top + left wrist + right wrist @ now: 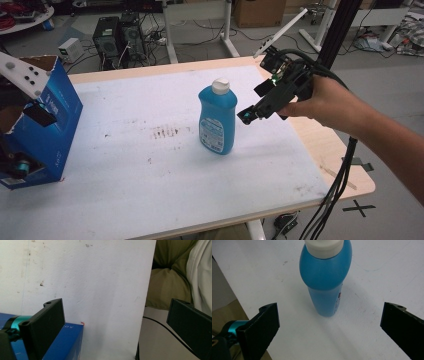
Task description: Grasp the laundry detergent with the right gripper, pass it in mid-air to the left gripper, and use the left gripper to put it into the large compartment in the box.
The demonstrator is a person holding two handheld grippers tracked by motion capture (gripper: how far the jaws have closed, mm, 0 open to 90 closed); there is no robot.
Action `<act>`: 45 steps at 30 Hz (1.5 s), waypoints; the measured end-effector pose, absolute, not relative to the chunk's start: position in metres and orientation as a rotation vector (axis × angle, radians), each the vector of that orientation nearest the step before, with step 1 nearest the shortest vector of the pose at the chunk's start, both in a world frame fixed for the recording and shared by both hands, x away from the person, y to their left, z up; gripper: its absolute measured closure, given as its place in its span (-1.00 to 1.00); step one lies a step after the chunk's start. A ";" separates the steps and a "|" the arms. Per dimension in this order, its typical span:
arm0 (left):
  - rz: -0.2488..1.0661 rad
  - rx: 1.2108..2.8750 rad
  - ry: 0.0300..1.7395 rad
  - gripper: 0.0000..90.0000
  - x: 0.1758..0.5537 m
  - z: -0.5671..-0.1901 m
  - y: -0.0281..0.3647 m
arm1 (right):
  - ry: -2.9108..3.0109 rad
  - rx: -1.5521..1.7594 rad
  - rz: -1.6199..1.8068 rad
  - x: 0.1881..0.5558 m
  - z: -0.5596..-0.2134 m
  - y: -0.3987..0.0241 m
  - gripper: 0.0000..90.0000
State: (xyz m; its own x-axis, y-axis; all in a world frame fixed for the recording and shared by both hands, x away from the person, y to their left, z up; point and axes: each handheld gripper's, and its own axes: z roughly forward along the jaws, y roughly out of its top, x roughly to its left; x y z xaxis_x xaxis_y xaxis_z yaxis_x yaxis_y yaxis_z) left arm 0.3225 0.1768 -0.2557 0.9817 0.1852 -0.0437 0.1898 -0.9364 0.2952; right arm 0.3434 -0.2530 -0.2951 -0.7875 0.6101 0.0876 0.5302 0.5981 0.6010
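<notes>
A blue bottle (217,120) with a white cap stands upright near the middle of the white table top (150,190). My right gripper (255,102), held in a hand from the right, hovers just right of the bottle at shoulder height. Seen along its jaws, the right gripper (329,322) is open and the bottle (325,277) stands ahead of the gap, untouched. At the far left, my left gripper (30,142) sits at an open blue cardboard box (57,125). In its own view the left gripper (117,322) is open, with a corner of the blue box (67,342) beside its left jaw.
Computer towers (117,37) and white desk legs (227,30) stand on the floor beyond the table. A black post (337,30) rises at the right edge. Cables (332,195) hang off the table's right side. The person's clothing (172,272) lies past the table edge.
</notes>
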 end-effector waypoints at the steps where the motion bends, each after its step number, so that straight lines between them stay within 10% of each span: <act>1: -0.025 2.826 0.271 -0.96 0.323 -0.256 0.176 | 2.682 0.971 0.953 0.343 -0.297 -0.253 -0.97; 45: -0.018 2.813 0.269 -0.96 0.329 -0.256 0.173 | 2.383 1.052 1.246 0.338 -0.380 -0.228 -0.97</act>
